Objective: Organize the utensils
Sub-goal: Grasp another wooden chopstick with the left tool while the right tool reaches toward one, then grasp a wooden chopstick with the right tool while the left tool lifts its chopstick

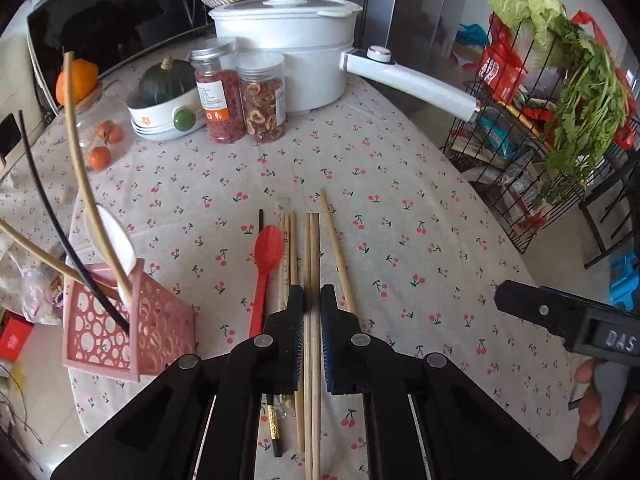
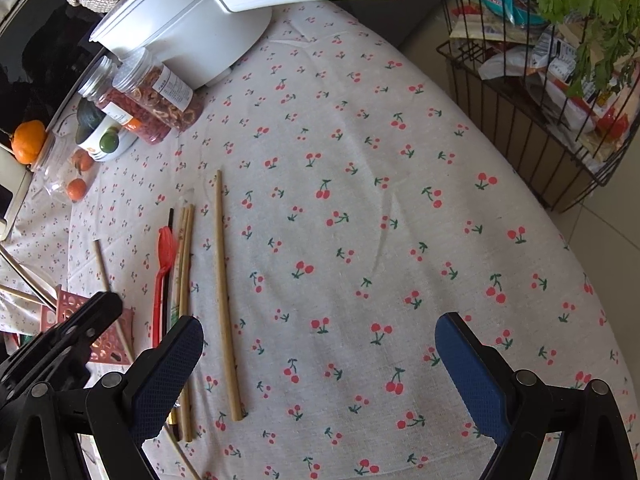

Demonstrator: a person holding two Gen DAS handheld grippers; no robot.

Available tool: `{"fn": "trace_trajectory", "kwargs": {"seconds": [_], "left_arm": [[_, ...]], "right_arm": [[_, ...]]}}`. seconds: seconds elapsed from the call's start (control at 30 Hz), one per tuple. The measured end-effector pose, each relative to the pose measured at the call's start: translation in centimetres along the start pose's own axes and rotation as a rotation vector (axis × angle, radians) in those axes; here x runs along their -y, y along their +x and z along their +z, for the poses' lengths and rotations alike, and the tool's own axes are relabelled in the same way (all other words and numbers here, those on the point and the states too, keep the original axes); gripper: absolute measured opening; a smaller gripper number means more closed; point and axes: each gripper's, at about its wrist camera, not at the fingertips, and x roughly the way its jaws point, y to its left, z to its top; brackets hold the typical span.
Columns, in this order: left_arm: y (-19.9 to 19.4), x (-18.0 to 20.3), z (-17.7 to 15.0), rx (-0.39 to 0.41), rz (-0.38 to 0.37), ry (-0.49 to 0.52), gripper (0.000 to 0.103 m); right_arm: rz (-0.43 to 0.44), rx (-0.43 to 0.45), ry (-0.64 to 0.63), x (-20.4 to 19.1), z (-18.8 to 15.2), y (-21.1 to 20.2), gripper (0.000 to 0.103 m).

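Pink basket (image 1: 132,332) is standing far left holding a few utensils, red spoon (image 1: 266,256) is lying beside loose chopsticks, left gripper (image 1: 311,300) is clamping a wooden chopstick pair (image 1: 312,248) above the cloth, right gripper (image 2: 316,364) is hovering with jaws spread wide.

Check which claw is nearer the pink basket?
Left. The left claw, shut on two chopsticks, sits just beside the pink basket; the right claw hangs open farther off.
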Motion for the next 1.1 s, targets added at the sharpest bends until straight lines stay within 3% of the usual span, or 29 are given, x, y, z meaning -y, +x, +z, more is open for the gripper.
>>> {"fn": "trace_trajectory", "kwargs": {"seconds": [0.23, 0.4, 0.67, 0.83, 1.1], "left_arm": [[-5.9, -3.2, -3.7, 0.117, -0.054, -0.056, 0.008], [-8.2, -5.5, -4.5, 0.159, -0.084, -0.096, 0.008], [-11.0, -9.0, -5.4, 0.214, -0.108, -0.115, 0.008], [-11.5, -11.2, -5.7, 0.214, -0.126, -0.16, 0.008], [-12.4, -13.6, -6.3, 0.227, -0.125, -0.201, 0.007]], "right_arm": [[-0.016, -0.021, -0.03, -1.7, -0.3, 1.5, 0.097], [-0.035, -0.046, -0.127, -4.3, -0.8, 3.8, 0.096], [-0.028, -0.075, -0.237, -7.5, 0.6, 7.5, 0.063], [-0.037, -0.08, -0.248, -9.3, 2.0, 10.0, 0.05], [-0.122, -0.069, -0.319, -11.6, 3.2, 13.8, 0.028]]}}
